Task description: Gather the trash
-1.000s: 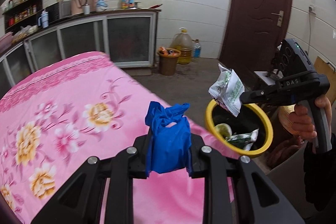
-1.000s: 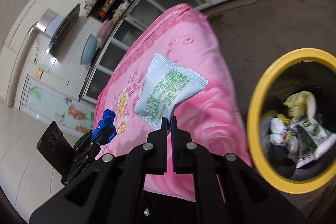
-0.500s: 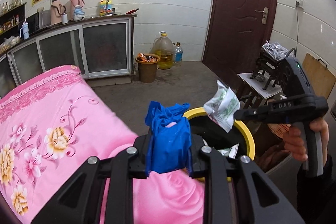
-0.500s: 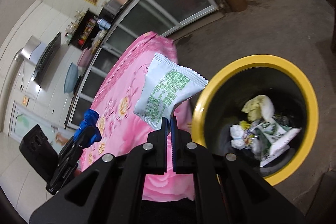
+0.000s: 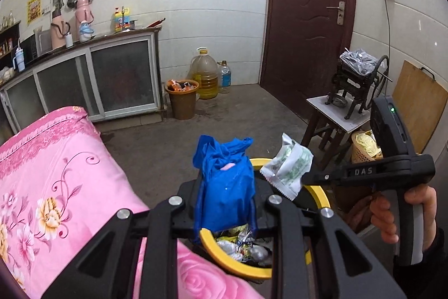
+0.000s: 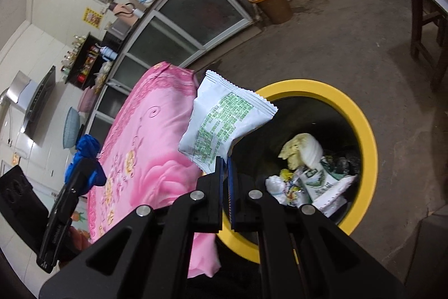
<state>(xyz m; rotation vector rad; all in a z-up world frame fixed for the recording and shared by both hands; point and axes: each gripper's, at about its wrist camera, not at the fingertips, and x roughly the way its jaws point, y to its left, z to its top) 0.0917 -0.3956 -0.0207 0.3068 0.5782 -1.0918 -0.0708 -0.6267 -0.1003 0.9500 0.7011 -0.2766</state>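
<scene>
White green-printed wrapper [image 6: 224,125] pinched by right claw [image 6: 225,184]; crumpled blue bag [image 5: 224,187] in left claw [image 5: 224,201].

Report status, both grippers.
Left gripper shut on blue plastic bag. Right gripper shut on white-green wrapper. Yellow-rimmed bin unobstructed.

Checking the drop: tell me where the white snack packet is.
Pinched in the right gripper, the white snack packet hangs over the yellow bin's rim, beside the pink cloth.
</scene>
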